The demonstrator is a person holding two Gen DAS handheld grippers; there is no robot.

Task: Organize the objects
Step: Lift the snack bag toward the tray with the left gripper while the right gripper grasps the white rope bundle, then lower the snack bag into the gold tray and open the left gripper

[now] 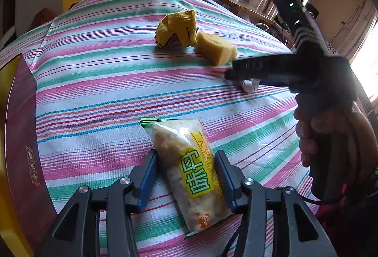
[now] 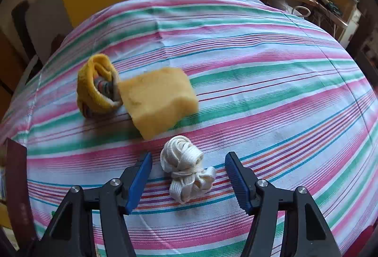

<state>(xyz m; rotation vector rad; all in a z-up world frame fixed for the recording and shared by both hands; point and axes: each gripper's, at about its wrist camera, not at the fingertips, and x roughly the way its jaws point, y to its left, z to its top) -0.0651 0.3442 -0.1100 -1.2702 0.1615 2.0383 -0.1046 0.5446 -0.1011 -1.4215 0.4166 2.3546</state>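
Snack packet [image 1: 189, 169] between left claw [image 1: 186, 155] pads | right claw [image 2: 188, 157] straddles lace bundle [image 2: 186, 167]

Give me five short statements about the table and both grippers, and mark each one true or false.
1. The left gripper straddles the snack packet. True.
2. The right gripper is clamped shut on the sponge. False: it is open around the white lace bundle.
3. The sponge touches the yellow sock. True.
4. The tablecloth is plain white. False: it is striped.
5. The snack packet lies in the red box. False: it lies on the tablecloth.
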